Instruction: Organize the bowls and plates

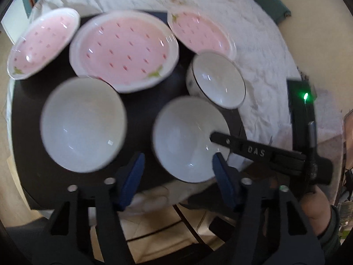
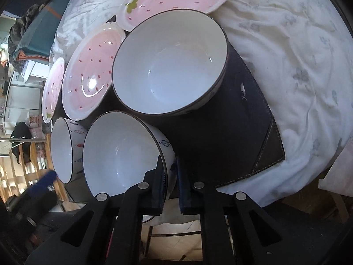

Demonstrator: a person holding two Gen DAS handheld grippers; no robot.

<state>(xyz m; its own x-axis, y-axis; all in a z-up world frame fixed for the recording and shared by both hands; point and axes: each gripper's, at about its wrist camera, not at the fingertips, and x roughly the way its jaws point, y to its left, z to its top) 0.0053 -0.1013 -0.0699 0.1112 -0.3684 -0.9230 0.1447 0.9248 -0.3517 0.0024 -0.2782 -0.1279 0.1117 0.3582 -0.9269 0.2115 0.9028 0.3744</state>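
Your right gripper point(image 2: 171, 184) is pinching the near rim of the middle white bowl point(image 2: 119, 152), one pad inside the wall and one outside, jaws nearly together. Your left gripper point(image 1: 176, 176) is standing about half open, its blue pads point(image 1: 132, 176) flanking that same bowl's near edge without clearly pressing on it; motion blur is hiding any contact.

Beyond the jaws, the dark mat point(image 2: 231, 132) is lying over the white cloth point(image 2: 286, 66) and carrying all the dishes. Three pink strawberry plates point(image 1: 125, 48) are sitting in a row at the far side, all empty. Ahead of the right jaws, the largest white bowl point(image 2: 169, 64) is sitting empty. Left of the held bowl, another white bowl point(image 1: 83, 123) is sitting empty. Your hand point(image 1: 317, 212) is gripping the right tool's handle.
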